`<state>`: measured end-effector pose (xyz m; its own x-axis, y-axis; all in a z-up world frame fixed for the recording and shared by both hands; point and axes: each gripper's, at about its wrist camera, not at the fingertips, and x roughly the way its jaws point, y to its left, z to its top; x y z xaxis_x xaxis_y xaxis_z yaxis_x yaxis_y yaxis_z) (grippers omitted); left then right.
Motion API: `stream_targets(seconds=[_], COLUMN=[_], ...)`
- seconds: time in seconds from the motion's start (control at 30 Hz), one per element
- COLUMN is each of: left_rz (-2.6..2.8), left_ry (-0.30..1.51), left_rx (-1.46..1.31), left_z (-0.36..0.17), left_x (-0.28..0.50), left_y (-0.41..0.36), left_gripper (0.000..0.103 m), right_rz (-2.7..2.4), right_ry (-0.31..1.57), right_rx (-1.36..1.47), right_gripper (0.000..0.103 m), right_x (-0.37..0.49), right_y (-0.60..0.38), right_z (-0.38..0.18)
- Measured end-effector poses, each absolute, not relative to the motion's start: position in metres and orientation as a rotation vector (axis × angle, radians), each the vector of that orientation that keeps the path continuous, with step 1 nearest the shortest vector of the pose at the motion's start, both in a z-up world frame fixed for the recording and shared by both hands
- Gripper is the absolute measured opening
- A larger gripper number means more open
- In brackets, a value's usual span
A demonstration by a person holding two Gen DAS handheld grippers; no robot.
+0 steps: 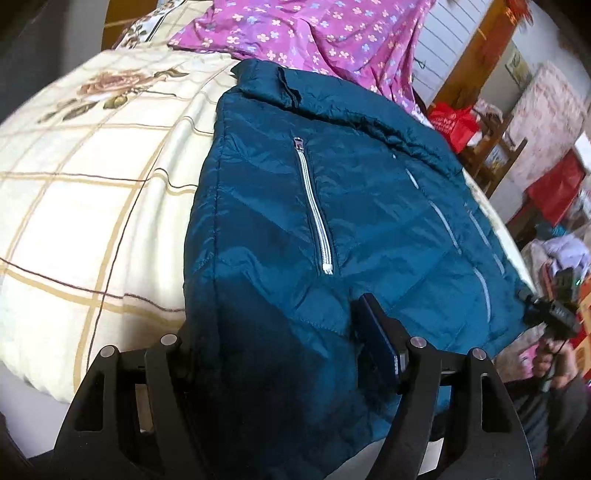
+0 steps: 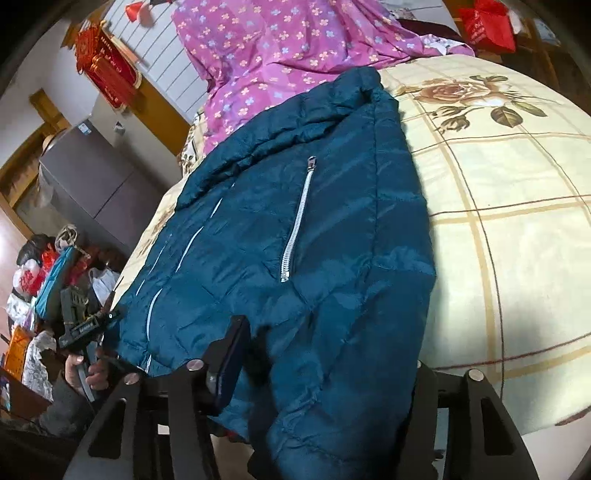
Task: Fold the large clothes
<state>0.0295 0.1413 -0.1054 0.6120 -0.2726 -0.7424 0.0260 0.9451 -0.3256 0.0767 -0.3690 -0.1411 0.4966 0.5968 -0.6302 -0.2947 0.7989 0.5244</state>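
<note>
A teal padded jacket [image 1: 332, 206] lies on the bed with silver pocket zips [image 1: 314, 206]. It also shows in the right wrist view [image 2: 295, 229]. My left gripper [image 1: 280, 343] has the jacket's near hem lying between its wide-set fingers; only its right finger [image 1: 376, 339] shows, the left is under cloth. My right gripper [image 2: 325, 354] likewise has the hem draped between its fingers, with its left finger [image 2: 232, 354] visible. Each gripper appears in the other's view at the jacket's far corner [image 1: 550, 314] [image 2: 88, 325].
The bed has a cream checked blanket with roses [image 1: 92, 184] [image 2: 498, 203]. A pink flowered quilt [image 1: 314, 33] [image 2: 277, 48] is heaped behind the jacket. Red bags, a grey cabinet [image 2: 92, 177] and clutter stand beside the bed.
</note>
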Motion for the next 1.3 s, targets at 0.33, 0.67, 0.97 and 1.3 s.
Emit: stream_targets(seconds=[0.33,0.67,0.97,1.3], left_rz=[-0.135,-0.146,-0.124,-0.102], left_ry=[0.915,0.868,0.822,0.757], left_rx=[-0.295,-0.318,-0.358,-0.364], left_z=[-0.105,-0.106,-0.099,-0.064], left_x=[0.026,0.020,0.012,-0.010], left_y=[0.140,0.143,0.153,0.165], left_gripper=[0.072,0.072,0.018,0.011], right_rz=[0.532,0.453,0.489,0.503], right_ry=[0.870,0.869,0.809,0.663], right_rx=[0.326,0.153,0.106,0.194], right_gripper=[0.057,0.057,0.026,0.015], right_x=[0.071,0.071,0.065,0.025], right_y=[-0.363,-0.342,-0.336,-0.341], right_z=[-0.142,-0.138,-0.125,-0.097])
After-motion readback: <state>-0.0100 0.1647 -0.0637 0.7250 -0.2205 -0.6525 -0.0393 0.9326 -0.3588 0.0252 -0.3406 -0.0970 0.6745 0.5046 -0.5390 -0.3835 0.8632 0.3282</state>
